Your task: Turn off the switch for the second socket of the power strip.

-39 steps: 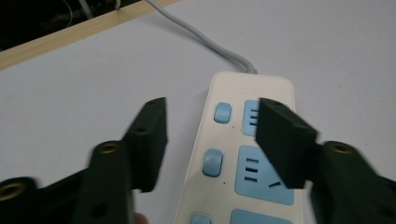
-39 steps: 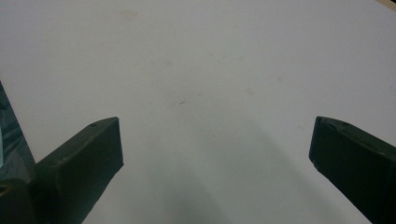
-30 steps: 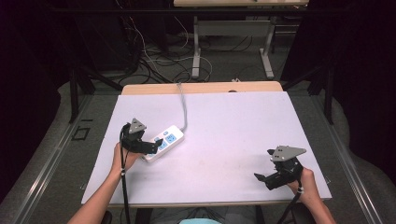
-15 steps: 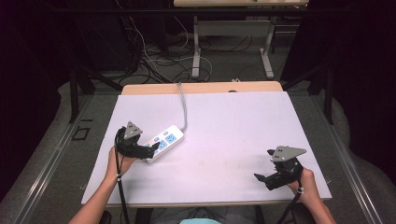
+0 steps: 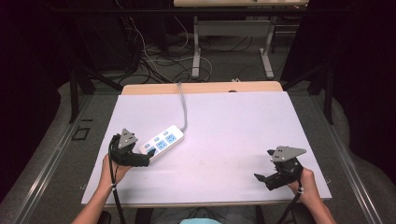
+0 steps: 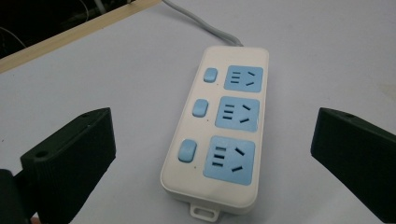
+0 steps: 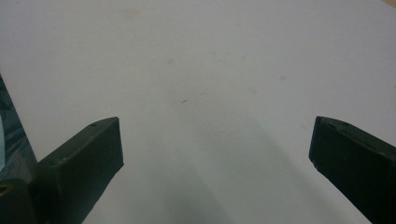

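A white plastic three-socket power strip (image 5: 163,142) with blue socket faces and blue switches lies flat on the white tabletop (image 5: 224,126), left of centre, set at a diagonal. Its grey cable (image 5: 182,105) runs from the far end toward the tabletop's rear wooden edge.

Left gripper (image 5: 140,160): held in the person's left hand (image 5: 113,169), positioned at the near end of the power strip. In the left gripper view the two black fingers (image 6: 70,158) stand wide apart, one to each side of the strip's near end, neither touching it. The strip (image 6: 219,130) lies between them, its small mounting tab nearest the camera. Three blue switches sit beside three blue sockets.

Right gripper (image 5: 267,179): held in the person's right hand (image 5: 308,184) near the tabletop's front right corner, well apart from the power strip. In the right gripper view its black fingers (image 7: 79,163) are likewise spread wide, with bare white tabletop surface (image 7: 210,93) between them and nothing gripped.
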{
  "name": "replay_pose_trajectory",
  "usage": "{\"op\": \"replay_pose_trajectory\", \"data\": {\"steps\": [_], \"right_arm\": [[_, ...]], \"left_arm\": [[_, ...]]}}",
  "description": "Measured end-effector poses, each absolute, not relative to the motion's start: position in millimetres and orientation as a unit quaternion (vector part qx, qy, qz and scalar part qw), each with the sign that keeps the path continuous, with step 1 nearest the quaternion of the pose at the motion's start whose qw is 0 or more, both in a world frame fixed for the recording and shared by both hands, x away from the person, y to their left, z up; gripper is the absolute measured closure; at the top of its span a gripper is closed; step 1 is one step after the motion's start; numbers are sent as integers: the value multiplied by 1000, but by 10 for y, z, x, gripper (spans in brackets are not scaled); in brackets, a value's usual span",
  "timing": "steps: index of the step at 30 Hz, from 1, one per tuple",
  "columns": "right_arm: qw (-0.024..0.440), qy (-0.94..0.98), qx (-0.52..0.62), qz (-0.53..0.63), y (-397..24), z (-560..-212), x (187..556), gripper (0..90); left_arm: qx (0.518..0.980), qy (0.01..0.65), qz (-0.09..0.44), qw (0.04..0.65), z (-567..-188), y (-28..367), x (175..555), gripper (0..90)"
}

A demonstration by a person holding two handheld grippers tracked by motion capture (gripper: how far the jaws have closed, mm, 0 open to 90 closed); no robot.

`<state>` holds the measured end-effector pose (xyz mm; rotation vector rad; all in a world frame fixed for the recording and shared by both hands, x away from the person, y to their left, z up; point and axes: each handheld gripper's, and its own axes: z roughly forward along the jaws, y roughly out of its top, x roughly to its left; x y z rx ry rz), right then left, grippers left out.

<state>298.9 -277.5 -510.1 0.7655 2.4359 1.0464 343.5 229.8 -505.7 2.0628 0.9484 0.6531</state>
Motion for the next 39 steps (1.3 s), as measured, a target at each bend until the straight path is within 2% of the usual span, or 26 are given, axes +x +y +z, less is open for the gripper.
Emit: {"op": "replay_pose_trajectory", "data": {"steps": [14, 39], "right_arm": [[187, 868, 272, 372, -2769, -5108, 2988, 22], [187, 870, 269, 368, -2769, -5112, 2994, 22]], "left_arm": [[815, 364, 258, 370, -5080, 2412, 3169, 0], [822, 360, 252, 363, -5181, 2482, 2932, 0]]}}
